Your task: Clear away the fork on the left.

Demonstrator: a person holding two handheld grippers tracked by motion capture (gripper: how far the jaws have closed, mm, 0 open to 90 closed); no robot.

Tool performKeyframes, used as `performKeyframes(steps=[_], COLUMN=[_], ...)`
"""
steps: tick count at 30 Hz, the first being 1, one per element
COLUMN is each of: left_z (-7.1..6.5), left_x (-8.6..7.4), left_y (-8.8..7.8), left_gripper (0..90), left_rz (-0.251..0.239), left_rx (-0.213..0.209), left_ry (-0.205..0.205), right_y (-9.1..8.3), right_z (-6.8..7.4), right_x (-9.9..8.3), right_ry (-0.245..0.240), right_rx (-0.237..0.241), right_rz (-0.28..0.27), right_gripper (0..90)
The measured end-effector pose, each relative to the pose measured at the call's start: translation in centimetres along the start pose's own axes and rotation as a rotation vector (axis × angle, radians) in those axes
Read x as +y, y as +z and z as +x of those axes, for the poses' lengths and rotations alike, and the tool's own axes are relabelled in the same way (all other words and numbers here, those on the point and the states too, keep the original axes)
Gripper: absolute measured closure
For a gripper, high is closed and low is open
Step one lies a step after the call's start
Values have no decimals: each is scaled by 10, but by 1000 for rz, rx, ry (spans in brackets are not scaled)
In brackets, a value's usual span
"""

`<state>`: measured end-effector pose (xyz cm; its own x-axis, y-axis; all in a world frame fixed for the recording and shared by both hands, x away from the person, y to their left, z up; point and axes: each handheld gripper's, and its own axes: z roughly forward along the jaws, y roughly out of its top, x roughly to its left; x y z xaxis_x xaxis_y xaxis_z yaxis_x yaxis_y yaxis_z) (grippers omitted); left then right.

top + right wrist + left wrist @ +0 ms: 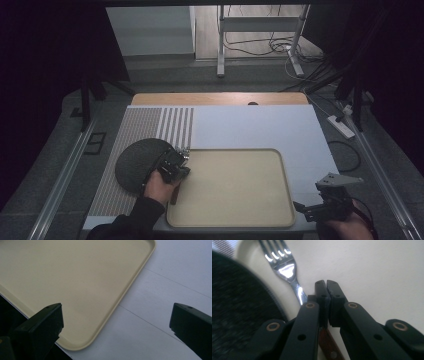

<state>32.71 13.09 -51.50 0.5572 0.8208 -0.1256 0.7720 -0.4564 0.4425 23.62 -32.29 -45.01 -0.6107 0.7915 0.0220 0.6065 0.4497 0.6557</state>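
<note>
Left gripper view: left hand-held gripper [326, 283] is clamped on the brown-handled steel fork [287, 267] at the near-left rim of the beige plastic tray [280, 165] — long axis running straight ahead along the jaws, tines forward. Right hand-held gripper [116, 322] — wide open, off the tray's right corner, farther away.

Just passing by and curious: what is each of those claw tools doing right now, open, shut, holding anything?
Left gripper: shut on the fork, gripping its handle at the tray's left edge.
Right gripper: open, holding nothing.
</note>
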Motion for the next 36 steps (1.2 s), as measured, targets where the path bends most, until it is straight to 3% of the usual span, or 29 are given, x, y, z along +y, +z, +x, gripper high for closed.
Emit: performKeyframes(steps=[5,10,18,24,27,32,36], left_z=[1,0,0,9,11,14,17], left_x=[0,1,1,-3,-5,-11,-19], left_y=[0,-6,-19,-29,-33,-44,-51], left_gripper=[828,741,435,167,88,13,3], left_rz=[-9,-64,-143,-198,-192,-212,-235], left_rx=[-17,-40,-59,-114,-124,-125,-117], left_ry=[-4,12,87,70,60,85,93], right_y=[0,0,0,0,0,0,0], right_z=[0,0,0,-1,0,-1,-1], right_x=[0,0,0,0,0,0,0], right_ry=[1,4,6,7,7,8,10], right_rx=[-1,1,3,4,5,4,3], right_rz=[3,-1,-2,-2,-2,-2,-2], right_gripper=[0,0,0,0,0,0,0])
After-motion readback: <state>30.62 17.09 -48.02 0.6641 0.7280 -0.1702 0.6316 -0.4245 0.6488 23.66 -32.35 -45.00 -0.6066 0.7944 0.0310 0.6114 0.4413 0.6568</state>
